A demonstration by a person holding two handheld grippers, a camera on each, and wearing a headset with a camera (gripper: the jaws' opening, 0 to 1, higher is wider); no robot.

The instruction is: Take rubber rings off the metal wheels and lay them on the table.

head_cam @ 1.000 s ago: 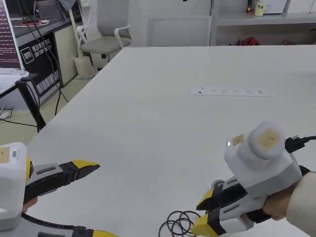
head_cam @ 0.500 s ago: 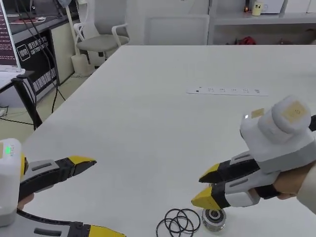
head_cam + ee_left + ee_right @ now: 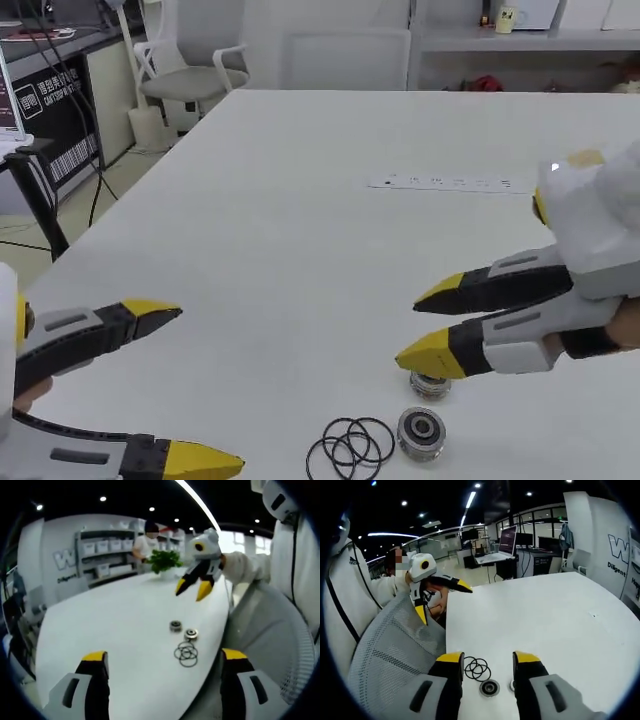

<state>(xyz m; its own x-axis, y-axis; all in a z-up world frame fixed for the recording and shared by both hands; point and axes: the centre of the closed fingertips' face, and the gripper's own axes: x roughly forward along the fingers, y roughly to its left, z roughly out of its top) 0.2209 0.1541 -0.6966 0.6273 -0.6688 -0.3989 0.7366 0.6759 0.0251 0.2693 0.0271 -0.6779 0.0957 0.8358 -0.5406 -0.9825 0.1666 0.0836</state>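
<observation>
At the near left the left claw (image 3: 210, 388) hangs over the counter (image 3: 300, 220), its jaws spread wide and holding nothing. To its right, by the near edge, a loose pile of black rubber rings (image 3: 350, 446) lies flat on the counter, with a metal wheel (image 3: 421, 433) just beside it on the right. A second wheel (image 3: 431, 386) sits slightly farther, partly under the lower tip of the right claw (image 3: 408, 329), which hovers with jaws parted and empty. Far across lies a white power strip (image 3: 450, 184), and beyond the far left corner stands an office chair (image 3: 195, 85)
</observation>
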